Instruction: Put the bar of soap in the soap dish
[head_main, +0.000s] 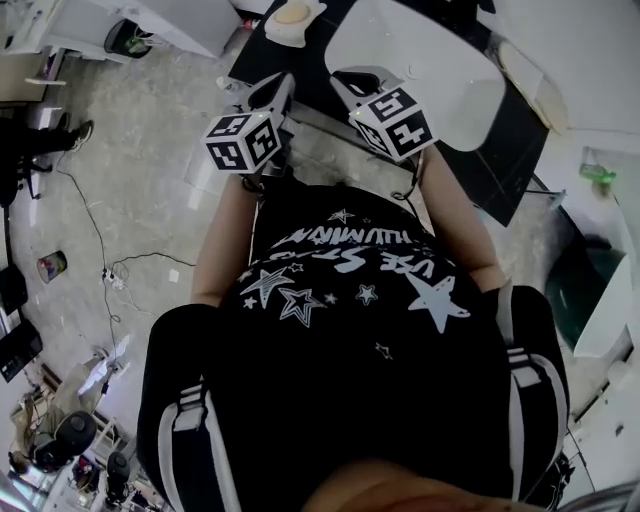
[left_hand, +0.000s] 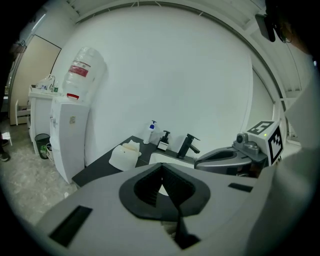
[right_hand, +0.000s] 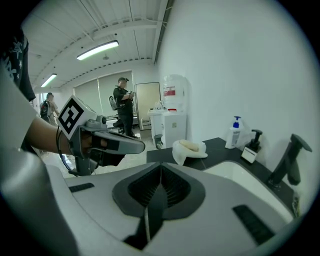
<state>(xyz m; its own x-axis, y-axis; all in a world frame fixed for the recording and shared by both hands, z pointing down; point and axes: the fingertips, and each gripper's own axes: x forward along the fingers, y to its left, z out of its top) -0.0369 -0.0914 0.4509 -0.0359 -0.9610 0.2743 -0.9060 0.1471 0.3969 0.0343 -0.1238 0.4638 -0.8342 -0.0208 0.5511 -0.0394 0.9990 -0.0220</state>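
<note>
A pale bar of soap (right_hand: 189, 145) lies on a white soap dish (right_hand: 182, 153) near the left end of a black counter (right_hand: 220, 148). The left gripper view shows the same dish (left_hand: 124, 158) with the soap (left_hand: 131, 147) on top. From the head view the dish (head_main: 292, 20) sits at the top, beyond both grippers. My left gripper (left_hand: 162, 167) is shut with nothing in it. My right gripper (right_hand: 161, 167) is shut and empty too. Both are held in the air short of the counter, side by side: left (head_main: 272, 92), right (head_main: 355, 82).
A white sink (head_main: 430, 60) is set in the counter, with a black faucet (right_hand: 290, 159) and two pump bottles (right_hand: 234, 132) along the wall. A water dispenser (left_hand: 70, 130) stands left of the counter. People (right_hand: 122, 106) stand far back. Cables (head_main: 110, 275) lie on the floor.
</note>
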